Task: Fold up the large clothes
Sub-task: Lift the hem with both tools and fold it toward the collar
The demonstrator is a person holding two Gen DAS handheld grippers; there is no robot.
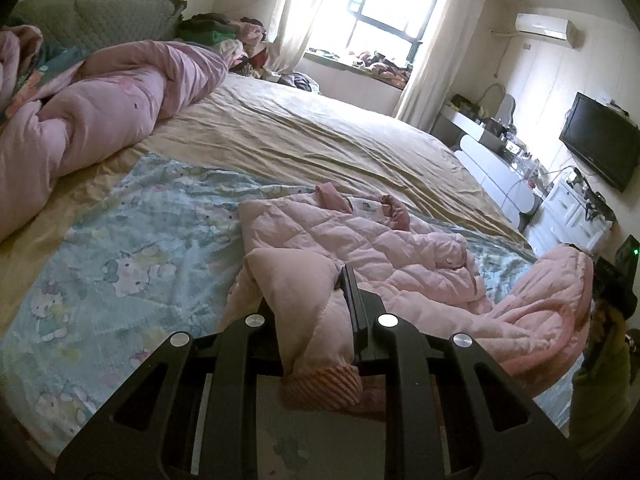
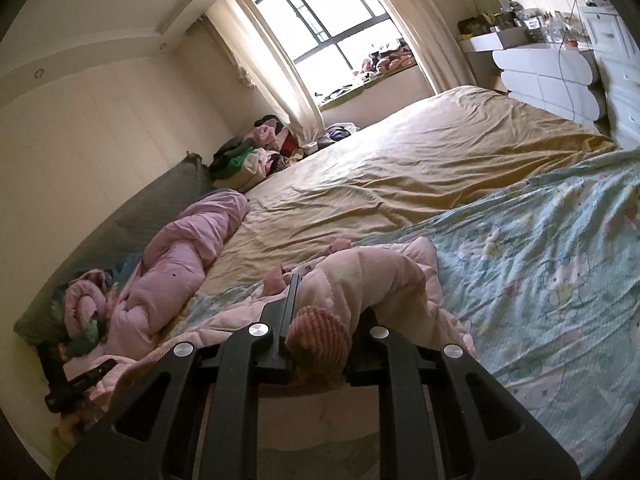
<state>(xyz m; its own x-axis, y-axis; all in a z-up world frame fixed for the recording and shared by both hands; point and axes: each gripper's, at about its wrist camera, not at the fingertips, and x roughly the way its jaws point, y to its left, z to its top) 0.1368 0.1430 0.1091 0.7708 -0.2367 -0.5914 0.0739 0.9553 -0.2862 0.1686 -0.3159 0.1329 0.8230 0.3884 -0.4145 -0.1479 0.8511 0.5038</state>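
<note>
A pink quilted jacket (image 1: 360, 240) lies on the blue cartoon-print sheet (image 1: 140, 248) on the bed. My left gripper (image 1: 312, 300) is shut on one sleeve (image 1: 304, 300) near its ribbed cuff (image 1: 324, 384), held just above the jacket's near edge. My right gripper (image 2: 320, 304) is shut on the other sleeve (image 2: 368, 276), its ribbed cuff (image 2: 320, 336) bunched between the jaws. The jacket body (image 2: 224, 320) spreads to the left in the right wrist view. The right gripper also shows at the right edge of the left wrist view (image 1: 612, 280).
A rolled pink duvet (image 1: 100, 120) lies along the headboard side. A tan sheet (image 1: 320, 132) covers the far bed. Clothes pile (image 1: 232, 36) sits by the window. White dressers (image 1: 520, 184) and a TV (image 1: 600, 144) line the right wall.
</note>
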